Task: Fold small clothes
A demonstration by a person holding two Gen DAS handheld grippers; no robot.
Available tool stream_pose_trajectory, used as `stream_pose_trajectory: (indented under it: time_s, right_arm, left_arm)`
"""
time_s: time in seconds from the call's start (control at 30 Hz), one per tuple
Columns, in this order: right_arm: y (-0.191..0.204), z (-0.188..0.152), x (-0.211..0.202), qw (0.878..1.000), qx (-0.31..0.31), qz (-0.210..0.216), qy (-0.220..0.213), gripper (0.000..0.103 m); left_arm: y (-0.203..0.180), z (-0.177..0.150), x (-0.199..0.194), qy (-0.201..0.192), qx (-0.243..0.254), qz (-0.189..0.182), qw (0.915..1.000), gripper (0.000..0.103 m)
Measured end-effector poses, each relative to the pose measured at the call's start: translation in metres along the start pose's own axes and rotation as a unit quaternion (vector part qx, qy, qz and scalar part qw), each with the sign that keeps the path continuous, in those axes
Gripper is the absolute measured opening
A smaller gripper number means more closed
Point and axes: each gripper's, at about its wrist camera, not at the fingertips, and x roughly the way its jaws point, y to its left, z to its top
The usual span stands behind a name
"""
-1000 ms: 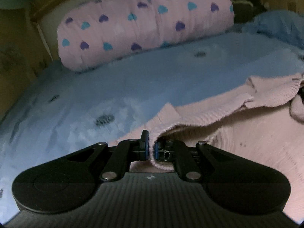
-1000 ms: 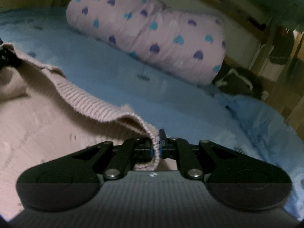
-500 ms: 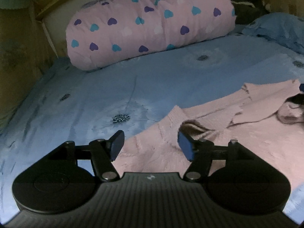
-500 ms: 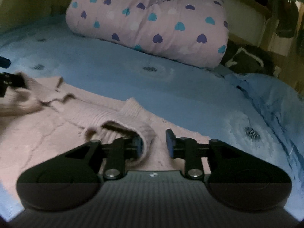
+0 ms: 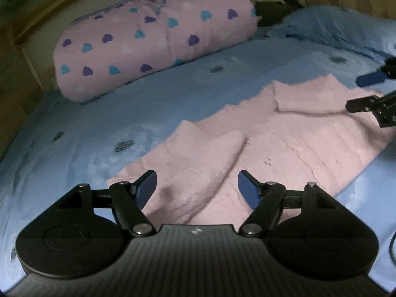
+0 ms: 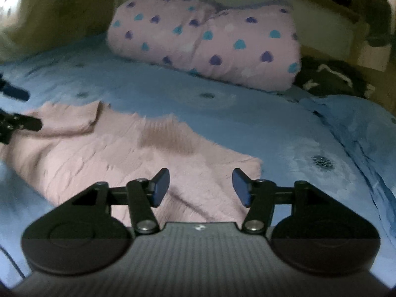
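Note:
A pink knitted sweater (image 5: 284, 138) lies flat on the blue bedsheet (image 5: 123, 113), with both sleeves folded in over the body. My left gripper (image 5: 196, 189) is open and empty, held above the sweater's left folded sleeve. My right gripper (image 6: 201, 186) is open and empty above the sweater (image 6: 118, 153) at its right end. In the left wrist view the right gripper (image 5: 366, 91) shows at the right edge, open. In the right wrist view the left gripper (image 6: 17, 109) shows at the left edge, open.
A rolled pink blanket with blue and purple hearts (image 5: 153, 42) lies along the head of the bed, also in the right wrist view (image 6: 205, 37). A dark garment (image 6: 331, 79) lies beside it. A bunched blue cover (image 6: 358, 123) sits at the right.
Both grippers were shut on the sweater's cuffs one second ago. They have opened, let the sleeves drop onto the sweater, and drawn back and up.

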Motion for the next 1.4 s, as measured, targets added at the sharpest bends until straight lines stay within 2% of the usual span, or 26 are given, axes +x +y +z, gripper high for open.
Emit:
stream_pose_trajectory:
  time_s: [0.2,0.27,0.3,0.33,0.4,0.43,0.5,0.53,0.73,0.87,1.0,1.07,1.17,1.23,1.3,1.4]
  right_arm:
    - [0.007,-0.006,0.019,0.998,-0.047,0.023,0.018,0.058]
    - [0.008,-0.006,0.024,0.998,-0.052,0.022,0.013,0.058]
    - [0.008,-0.006,0.026,0.998,-0.051,0.022,0.013,0.058]
    - [0.007,-0.005,0.03,0.999,-0.048,0.022,0.012,0.057]
    - [0.005,-0.006,0.036,0.999,-0.036,0.025,0.012,0.053]
    - [0.004,-0.007,0.038,0.999,-0.029,0.025,0.01,0.04]
    - [0.002,-0.006,0.04,1.0,-0.019,0.024,0.005,0.026]
    - [0.001,-0.006,0.04,1.0,-0.015,0.019,0.003,0.022]
    - [-0.014,-0.003,0.035,0.999,0.024,-0.009,-0.023,0.018]
    - [-0.03,-0.005,0.038,0.997,0.069,-0.017,-0.015,0.018]
    - [-0.037,-0.007,0.04,0.996,0.092,-0.015,-0.006,0.018]
    - [-0.035,-0.007,0.04,0.996,0.086,-0.015,-0.006,0.018]
    - [-0.032,-0.008,0.041,0.997,0.082,-0.014,-0.002,0.018]
    - [-0.03,-0.009,0.041,0.997,0.078,-0.015,-0.002,0.018]
    - [-0.029,-0.008,0.04,0.997,0.074,-0.014,-0.002,0.019]
    - [-0.027,-0.008,0.04,0.997,0.072,-0.015,-0.004,0.02]
  left_arm:
    - [-0.003,-0.012,0.022,0.007,0.018,0.01,0.9998,0.077]
    - [0.0,-0.013,0.026,-0.001,0.021,0.013,0.9997,0.073]
    - [0.003,-0.012,0.027,-0.006,0.019,0.014,0.9997,0.058]
    - [0.007,-0.011,0.028,-0.007,0.016,0.014,0.9998,0.037]
    - [0.017,-0.006,0.029,-0.009,-0.005,0.016,0.9998,0.022]
    - [0.023,-0.004,0.029,-0.013,-0.019,0.016,0.9996,0.017]
    - [0.033,0.002,0.03,-0.019,-0.036,0.034,0.9986,0.014]
    - [0.037,0.004,0.031,-0.023,-0.041,0.044,0.9979,0.014]
    - [0.076,0.008,0.047,-0.013,-0.096,0.086,0.9916,0.014]
    - [0.104,0.0,0.07,0.024,-0.148,0.11,0.9826,0.015]
    - [0.118,-0.008,0.075,0.037,-0.162,0.122,0.9786,0.017]
    - [0.12,-0.009,0.072,0.04,-0.166,0.119,0.9781,0.024]
    - [0.119,-0.003,0.058,0.043,-0.167,0.11,0.9787,0.04]
    - [0.112,-0.001,0.044,0.043,-0.165,0.104,0.9798,0.059]
    - [0.102,0.004,0.028,0.041,-0.165,0.099,0.9805,0.067]
    - [0.087,0.006,0.005,0.044,-0.171,0.09,0.9802,0.07]
